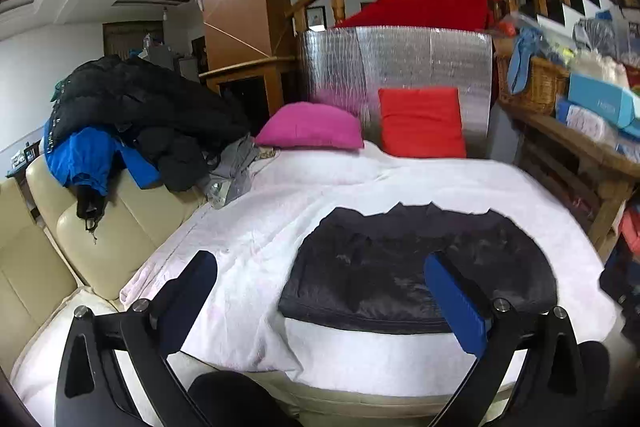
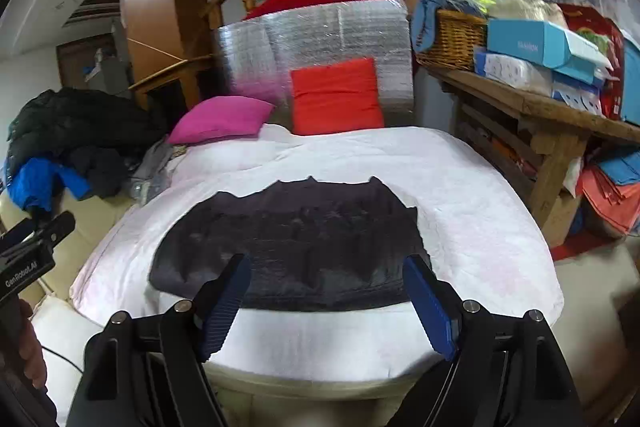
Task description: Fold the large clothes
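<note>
A dark grey-black garment (image 1: 384, 263) lies folded flat in a broad rectangle on the white blanket (image 1: 280, 211) near its front edge; it also shows in the right wrist view (image 2: 296, 239). My left gripper (image 1: 320, 267) is open and empty, held back above the blanket's near edge, with the garment's left part between its fingers. My right gripper (image 2: 326, 267) is open and empty, just in front of the garment's near edge. The left gripper's body shows at the left edge of the right wrist view (image 2: 28, 247).
A pile of black and blue jackets (image 1: 120, 123) lies on the cream sofa (image 1: 100, 227) at left. A magenta pillow (image 1: 312, 127) and a red pillow (image 1: 420, 123) lean on a silver foil panel (image 1: 400, 63). A cluttered wooden table (image 2: 540, 107) with a wicker basket (image 2: 452, 43) stands right.
</note>
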The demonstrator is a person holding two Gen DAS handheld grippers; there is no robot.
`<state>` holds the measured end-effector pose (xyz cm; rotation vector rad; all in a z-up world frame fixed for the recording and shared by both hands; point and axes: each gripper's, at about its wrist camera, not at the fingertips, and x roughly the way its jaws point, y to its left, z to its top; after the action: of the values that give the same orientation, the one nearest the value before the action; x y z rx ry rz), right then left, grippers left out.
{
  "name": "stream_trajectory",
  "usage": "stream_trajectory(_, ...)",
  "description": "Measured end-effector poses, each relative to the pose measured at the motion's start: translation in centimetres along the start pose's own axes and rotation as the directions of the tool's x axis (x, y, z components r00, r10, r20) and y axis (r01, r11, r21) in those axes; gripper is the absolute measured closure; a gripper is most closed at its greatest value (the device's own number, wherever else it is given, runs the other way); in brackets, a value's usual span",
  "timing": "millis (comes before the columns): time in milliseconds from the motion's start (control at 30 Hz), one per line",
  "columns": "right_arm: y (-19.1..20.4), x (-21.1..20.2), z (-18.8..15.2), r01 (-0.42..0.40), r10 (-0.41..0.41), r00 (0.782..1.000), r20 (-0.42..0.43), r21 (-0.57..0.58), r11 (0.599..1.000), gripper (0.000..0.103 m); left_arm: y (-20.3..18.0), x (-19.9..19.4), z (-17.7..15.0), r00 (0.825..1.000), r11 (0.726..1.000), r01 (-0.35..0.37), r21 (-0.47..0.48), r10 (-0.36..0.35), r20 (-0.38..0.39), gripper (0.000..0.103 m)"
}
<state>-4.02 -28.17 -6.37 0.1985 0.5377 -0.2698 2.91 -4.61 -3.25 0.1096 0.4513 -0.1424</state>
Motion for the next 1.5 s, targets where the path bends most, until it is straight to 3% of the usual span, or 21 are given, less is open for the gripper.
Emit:
stream_trajectory(567, 3.8, -7.0, -0.5, -0.020, 0.020, 0.995, 0.097, -0.001, 1.000, 0.022, 1.0, -7.1, 0.2, 0.993, 0.997, -0.069, -0.025, 0.071, 0.093, 0.000)
stream_trajectory(967, 4.2, -7.7, -1.0, -0.007, 0.005, 0.995, 0.095, 0.017, 1.000, 0.022, 1.0, -8.0, -0.4, 0.993, 0.996, -0.086, 0.021, 0.084, 0.088, 0.000)
stream_trajectory(1500, 4.2, -6.6, -1.7, 0.004, -0.005, 0.999, 0.051, 0.024, 1.000, 0.022, 1.4, -8.0, -0.6, 0.992, 0.995, -0.098, 0.004, 0.098, 0.077, 0.000)
